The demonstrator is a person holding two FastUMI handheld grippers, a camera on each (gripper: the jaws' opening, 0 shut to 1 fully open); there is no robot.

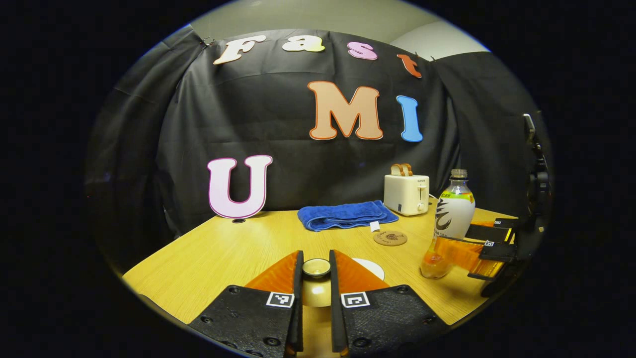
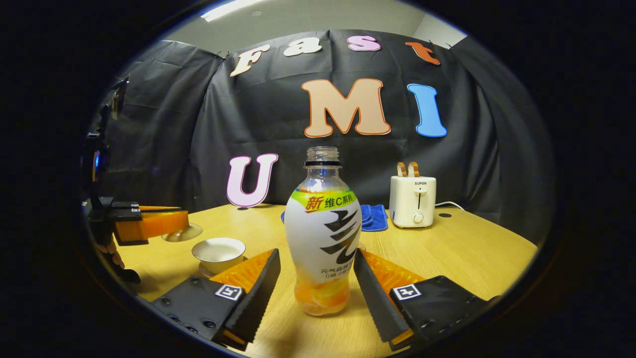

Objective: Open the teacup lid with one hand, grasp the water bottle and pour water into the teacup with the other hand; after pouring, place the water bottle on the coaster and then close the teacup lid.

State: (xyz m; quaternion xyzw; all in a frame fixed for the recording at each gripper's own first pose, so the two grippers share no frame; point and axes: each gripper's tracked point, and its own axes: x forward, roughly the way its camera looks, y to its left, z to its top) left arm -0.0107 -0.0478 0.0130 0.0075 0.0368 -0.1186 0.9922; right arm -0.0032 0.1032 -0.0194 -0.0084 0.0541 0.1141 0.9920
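My left gripper (image 1: 316, 258) is shut on the knob of the pale teacup lid (image 1: 316, 291), holding it up off the table. In the right gripper view this gripper (image 2: 181, 221) hangs at the left with the lid (image 2: 183, 232) under its fingers. The open white teacup (image 2: 218, 251) sits on its saucer just right of it; its rim (image 1: 372, 266) peeks past my right finger. The uncapped water bottle (image 2: 323, 233) stands upright with orange liquid at its base. My right gripper (image 2: 315, 258) is open around its lower part. The round coaster (image 1: 390, 237) lies left of the bottle (image 1: 454, 214).
A white toaster (image 1: 406, 194) holding bread stands at the back of the wooden table (image 1: 223, 258), with a folded blue towel (image 1: 345, 215) to its left. The right gripper view shows the toaster (image 2: 412, 201) and towel (image 2: 372, 216) behind the bottle.
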